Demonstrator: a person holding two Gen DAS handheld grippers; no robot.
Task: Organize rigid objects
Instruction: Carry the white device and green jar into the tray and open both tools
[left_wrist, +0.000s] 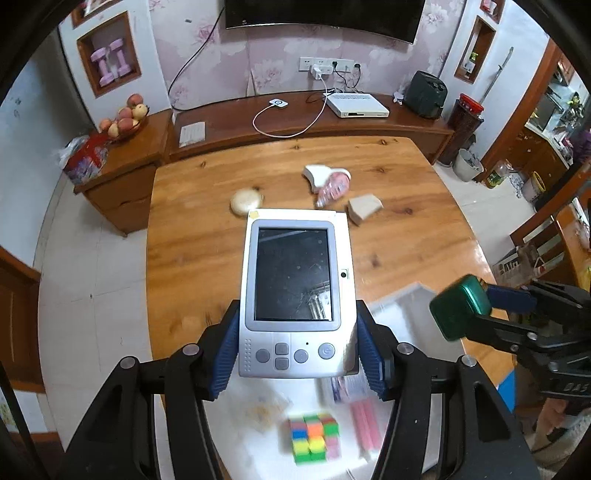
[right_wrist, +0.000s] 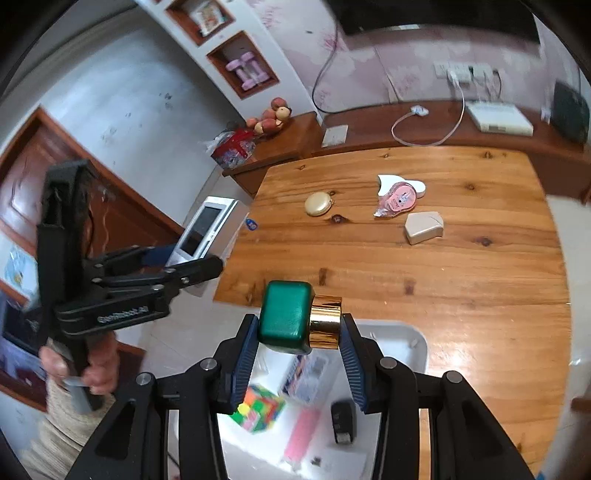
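Tablet (left_wrist: 295, 280) pinched at its lower edges by left gripper (left_wrist: 295, 354), above white bin (right_wrist: 413, 343); rigid, glass screen fragile. Right gripper (right_wrist: 299, 354) clamps green bottle (right_wrist: 286, 317) end-to-end: smooth, slip-prone, likely light.

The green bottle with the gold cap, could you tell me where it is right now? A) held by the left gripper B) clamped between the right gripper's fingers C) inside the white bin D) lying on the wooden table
B: the green bottle with the gold cap sits clamped between the blue pads of the right gripper, raised above the white bin.
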